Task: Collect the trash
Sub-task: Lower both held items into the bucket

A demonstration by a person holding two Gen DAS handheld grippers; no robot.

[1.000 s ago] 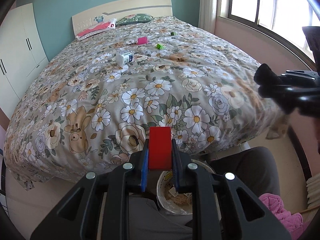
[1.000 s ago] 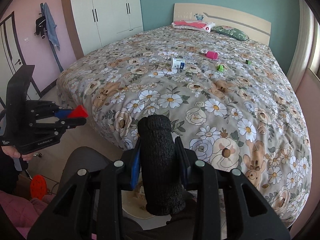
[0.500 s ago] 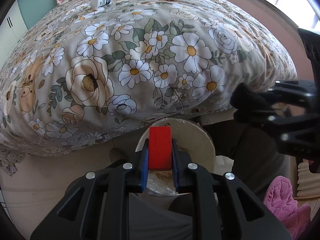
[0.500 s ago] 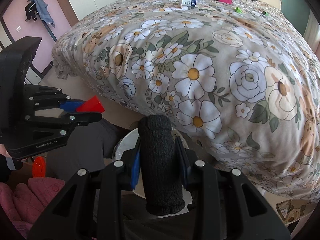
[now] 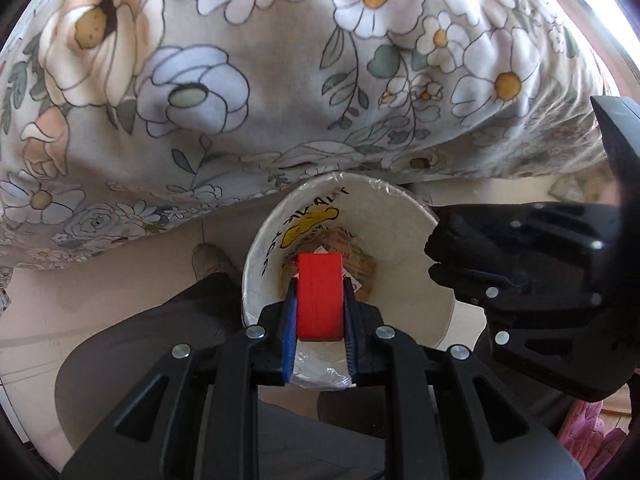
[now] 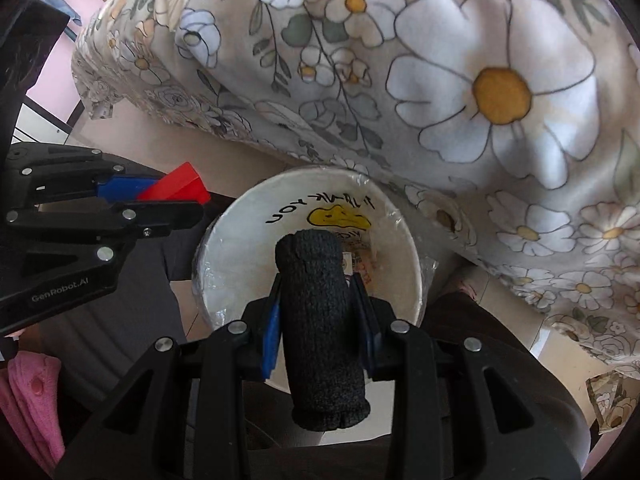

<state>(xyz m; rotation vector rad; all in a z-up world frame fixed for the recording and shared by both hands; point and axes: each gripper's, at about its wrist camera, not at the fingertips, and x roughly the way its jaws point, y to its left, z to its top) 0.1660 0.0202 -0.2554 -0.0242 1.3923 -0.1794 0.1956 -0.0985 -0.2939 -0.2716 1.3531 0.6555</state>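
My left gripper (image 5: 320,300) is shut on a red block (image 5: 320,294) and holds it over the mouth of a white round bin (image 5: 400,240) lined with clear plastic. My right gripper (image 6: 318,296) is shut on a black knitted roll (image 6: 320,320) and holds it over the same bin (image 6: 240,248). The bin stands on the floor against the foot of the bed and has wrappers at its bottom. In the right wrist view the left gripper (image 6: 176,196) with the red block (image 6: 176,186) sits at the bin's left rim. In the left wrist view the right gripper (image 5: 434,252) is at the bin's right rim.
The flowered bedspread (image 5: 280,80) hangs down just behind the bin and shows in the right wrist view (image 6: 440,80) too. My grey-trousered legs (image 5: 140,344) flank the bin. A pink cloth (image 6: 28,392) lies on the floor at the left.
Both grippers have tilted down from looking across the bed to looking into the bin, and have moved closer over its mouth. Both still hold their items.
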